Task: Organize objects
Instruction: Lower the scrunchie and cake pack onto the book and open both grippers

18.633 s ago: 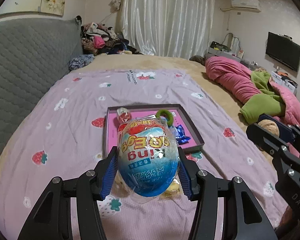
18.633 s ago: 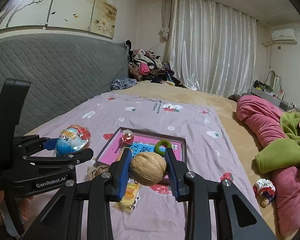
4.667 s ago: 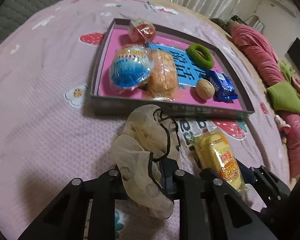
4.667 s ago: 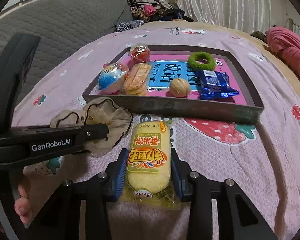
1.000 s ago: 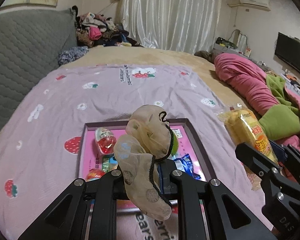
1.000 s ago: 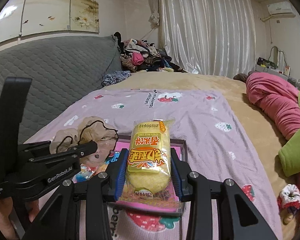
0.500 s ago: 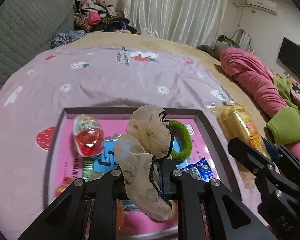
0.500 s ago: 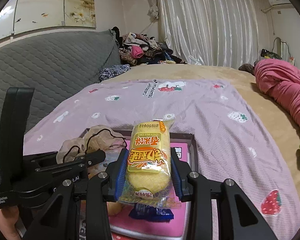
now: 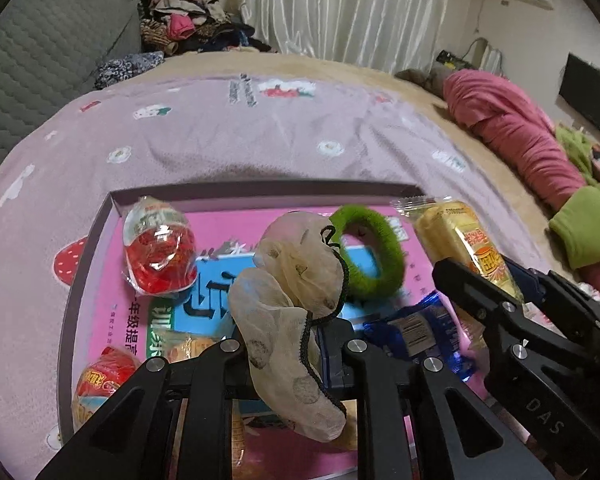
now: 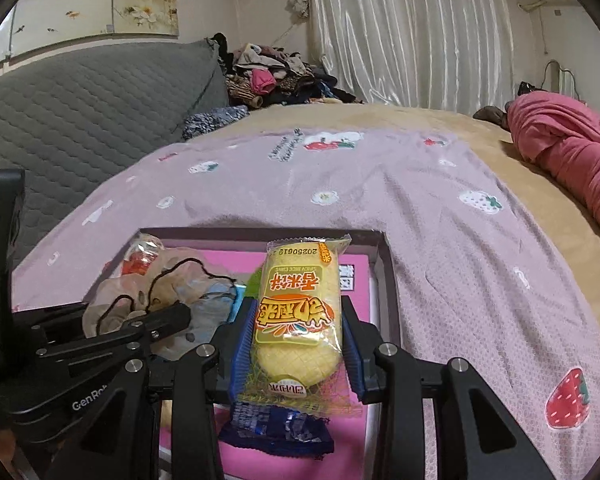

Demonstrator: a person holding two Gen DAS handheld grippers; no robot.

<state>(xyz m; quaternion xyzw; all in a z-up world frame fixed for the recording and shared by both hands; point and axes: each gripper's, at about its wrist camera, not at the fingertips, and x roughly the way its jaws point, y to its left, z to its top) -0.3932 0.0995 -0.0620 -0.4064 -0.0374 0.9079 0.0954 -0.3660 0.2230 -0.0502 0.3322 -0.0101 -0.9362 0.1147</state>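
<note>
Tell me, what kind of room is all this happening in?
Most likely a home bedroom. The work is done on a bed spread with a lilac strawberry-print blanket, backed by a grey quilted headboard. Clothes lie heaped in the corner, beside long white curtains.

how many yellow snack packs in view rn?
1. The yellow snack pack is clamped in the right gripper, above the tray. Others may be hidden under the held items.
</note>
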